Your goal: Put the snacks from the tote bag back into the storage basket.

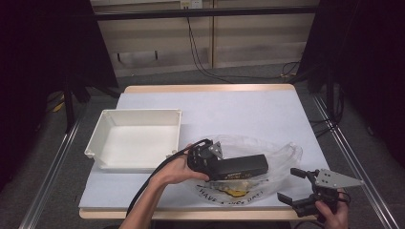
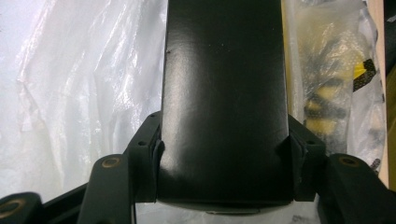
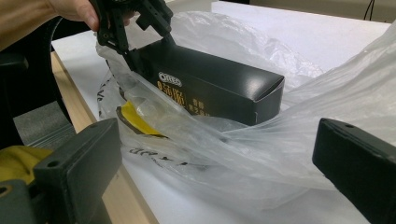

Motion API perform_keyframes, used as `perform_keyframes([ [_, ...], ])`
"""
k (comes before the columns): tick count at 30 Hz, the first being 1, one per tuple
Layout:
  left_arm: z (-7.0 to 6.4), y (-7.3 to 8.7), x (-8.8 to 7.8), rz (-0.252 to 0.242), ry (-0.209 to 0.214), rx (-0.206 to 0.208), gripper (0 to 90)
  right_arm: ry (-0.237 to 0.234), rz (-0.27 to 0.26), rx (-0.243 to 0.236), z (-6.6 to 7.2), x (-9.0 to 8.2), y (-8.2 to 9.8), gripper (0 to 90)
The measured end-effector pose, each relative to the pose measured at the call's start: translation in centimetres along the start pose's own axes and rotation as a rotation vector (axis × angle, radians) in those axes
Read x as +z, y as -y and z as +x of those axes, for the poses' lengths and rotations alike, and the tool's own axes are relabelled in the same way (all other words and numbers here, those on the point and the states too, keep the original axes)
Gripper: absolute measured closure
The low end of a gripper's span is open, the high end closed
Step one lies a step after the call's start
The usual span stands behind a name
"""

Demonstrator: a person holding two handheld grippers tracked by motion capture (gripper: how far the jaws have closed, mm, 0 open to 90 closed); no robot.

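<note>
Item: long black cardboard box (image 1: pixel 241 166), rectangular, matte, with a white oval logo and gold lettering on one long side (image 3: pixel 205 88). It lies roughly level over a clear plastic bag (image 1: pixel 282 152), at the near middle of the bench. Its left end is clamped between the pads of the left claw (image 2: pixel 224 158); its right end is free.
</note>
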State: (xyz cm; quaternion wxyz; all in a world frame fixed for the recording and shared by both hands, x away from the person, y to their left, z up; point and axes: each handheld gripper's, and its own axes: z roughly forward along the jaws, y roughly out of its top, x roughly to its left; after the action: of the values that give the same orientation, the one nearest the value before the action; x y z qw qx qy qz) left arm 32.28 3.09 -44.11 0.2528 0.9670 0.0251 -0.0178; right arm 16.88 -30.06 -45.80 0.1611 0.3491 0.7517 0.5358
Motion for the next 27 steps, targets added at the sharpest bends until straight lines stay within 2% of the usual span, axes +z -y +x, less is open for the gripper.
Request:
perform_keyframes([
  [2, -0.2, 0.0, 0.1, -0.019, 0.001, -0.015, 42.9, 0.000, 0.002, 0.001, 0.0, 0.0, 0.0, 1.1],
  [6, -0.2, 0.0, 0.1, -0.018, 0.003, 0.006, 42.9, 0.001, 0.000, 0.001, 0.0, 0.0, 0.0, 1.2],
  [8, -0.2, 0.1, 0.0, -0.019, 0.006, -0.003, 42.9, 0.000, -0.004, -0.003, 0.0, 0.0, 0.0, 1.2],
  [11, -0.2, 0.1, -0.1, -0.017, 0.008, 0.008, 43.0, 0.009, -0.004, -0.012, 0.0, -0.1, 0.1, 1.3],
  [13, -0.1, 0.1, -0.1, -0.030, 0.006, -0.006, 43.0, 0.010, -0.006, -0.018, 0.0, 0.0, 0.1, 1.3],
  [15, 0.0, 0.1, -0.3, -0.031, 0.002, 0.003, 43.1, 0.011, -0.006, -0.019, 0.0, 0.0, 0.1, 1.3],
  [18, -0.1, 0.1, -0.5, -0.047, -0.002, -0.016, 43.1, 0.019, -0.007, -0.028, 0.1, 0.0, 0.2, 1.3],
  [22, 0.1, 0.2, -0.9, -0.049, 0.001, -0.012, 43.0, 0.021, -0.010, -0.035, 0.1, 0.0, 0.2, 1.5],
  [27, 0.1, 0.2, -1.6, -0.077, -0.006, -0.018, 43.0, 0.023, -0.017, -0.038, 0.0, -0.1, 0.2, 1.5],
])
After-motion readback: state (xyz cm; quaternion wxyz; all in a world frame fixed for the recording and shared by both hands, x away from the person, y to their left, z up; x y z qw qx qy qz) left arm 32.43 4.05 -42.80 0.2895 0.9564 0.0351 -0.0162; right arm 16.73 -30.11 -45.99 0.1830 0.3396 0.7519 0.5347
